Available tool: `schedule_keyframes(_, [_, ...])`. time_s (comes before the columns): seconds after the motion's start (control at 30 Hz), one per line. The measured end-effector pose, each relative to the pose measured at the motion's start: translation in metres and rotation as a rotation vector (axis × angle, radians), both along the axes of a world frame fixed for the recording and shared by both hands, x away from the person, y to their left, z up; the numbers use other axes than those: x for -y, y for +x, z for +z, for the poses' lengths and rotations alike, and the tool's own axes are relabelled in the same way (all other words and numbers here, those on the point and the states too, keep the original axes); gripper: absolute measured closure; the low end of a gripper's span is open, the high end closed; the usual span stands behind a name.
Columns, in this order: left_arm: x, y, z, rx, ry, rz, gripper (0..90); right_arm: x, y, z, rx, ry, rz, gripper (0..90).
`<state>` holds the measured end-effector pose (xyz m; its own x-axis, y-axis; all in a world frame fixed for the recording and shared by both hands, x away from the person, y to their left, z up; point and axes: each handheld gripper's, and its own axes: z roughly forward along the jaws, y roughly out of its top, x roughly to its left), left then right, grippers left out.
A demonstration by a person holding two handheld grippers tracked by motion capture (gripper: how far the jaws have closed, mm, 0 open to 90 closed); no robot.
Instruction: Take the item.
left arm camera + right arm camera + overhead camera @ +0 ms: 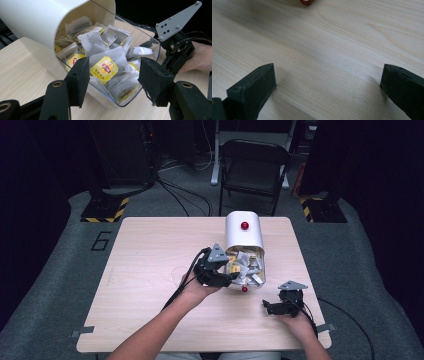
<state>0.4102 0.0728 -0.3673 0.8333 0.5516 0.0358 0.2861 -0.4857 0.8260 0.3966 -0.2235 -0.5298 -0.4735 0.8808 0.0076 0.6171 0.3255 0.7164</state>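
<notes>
Black jaws of the left gripper (113,75) gape before a yellow-labelled tea bag (105,68) in the white bin (244,237); pinching only that topmost sachet seems wisest, while the right gripper (272,307) rests open on the near table (145,270).

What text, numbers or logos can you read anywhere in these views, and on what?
"6": dark numeral on the grey floor mat left of the wooden table.
Yellow tag with a red logo on the paper tea bag in the white container: its print is too blurred to read.
</notes>
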Motion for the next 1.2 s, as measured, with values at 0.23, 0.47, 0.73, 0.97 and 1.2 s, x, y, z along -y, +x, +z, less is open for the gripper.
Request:
schedule_keyframes(0.23, [0.008, 0.004, -0.003, -0.009, 0.007, -0.002, 41.5, 0.000, 0.000, 0.000, 0.002, -0.001, 0.000, 0.0])
schedule_keyframes(0.47, [0.014, 0.010, -0.008, -0.010, 0.024, 0.001, 45.8, 0.000, 0.000, 0.000, 0.001, -0.002, -0.002, 0.0])
schedule_keyframes(0.73, [0.017, 0.017, -0.015, -0.019, 0.043, 0.012, 46.8, 0.000, 0.000, 0.000, 0.000, 0.000, 0.000, 0.0])
schedule_keyframes(0.97, [0.021, 0.019, -0.019, -0.014, 0.063, 0.000, 47.7, 0.000, 0.000, 0.000, 0.000, 0.001, 0.000, 0.0])
schedule_keyframes(1.2, [0.023, 0.021, -0.023, -0.014, 0.076, -0.011, 50.2, 0.000, 0.000, 0.000, 0.001, -0.001, 0.000, 0.0])
